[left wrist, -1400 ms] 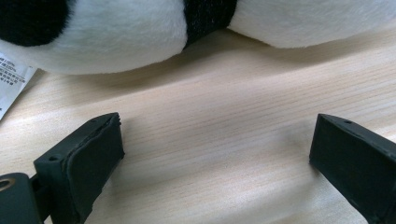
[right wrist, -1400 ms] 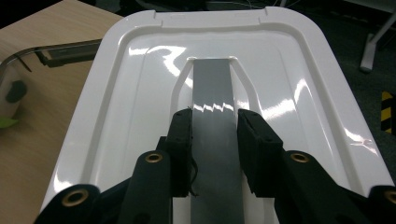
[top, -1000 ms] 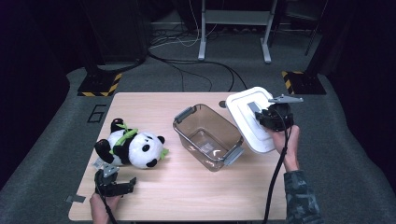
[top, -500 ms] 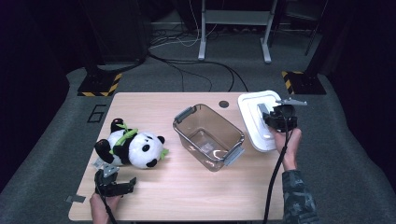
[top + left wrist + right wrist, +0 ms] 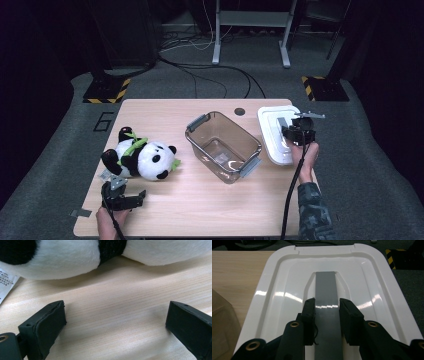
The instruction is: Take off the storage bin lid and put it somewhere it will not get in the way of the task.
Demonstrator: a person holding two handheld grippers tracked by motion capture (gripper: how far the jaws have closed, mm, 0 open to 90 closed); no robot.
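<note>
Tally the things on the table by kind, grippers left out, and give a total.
Plush panda: 1
Clear plastic bin: 1
White lid with grey handle: 1
Total: 3

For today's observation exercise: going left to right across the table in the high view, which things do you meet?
Left gripper → toy panda → clear container → white lid, held by its grey handle in the right gripper.
</note>
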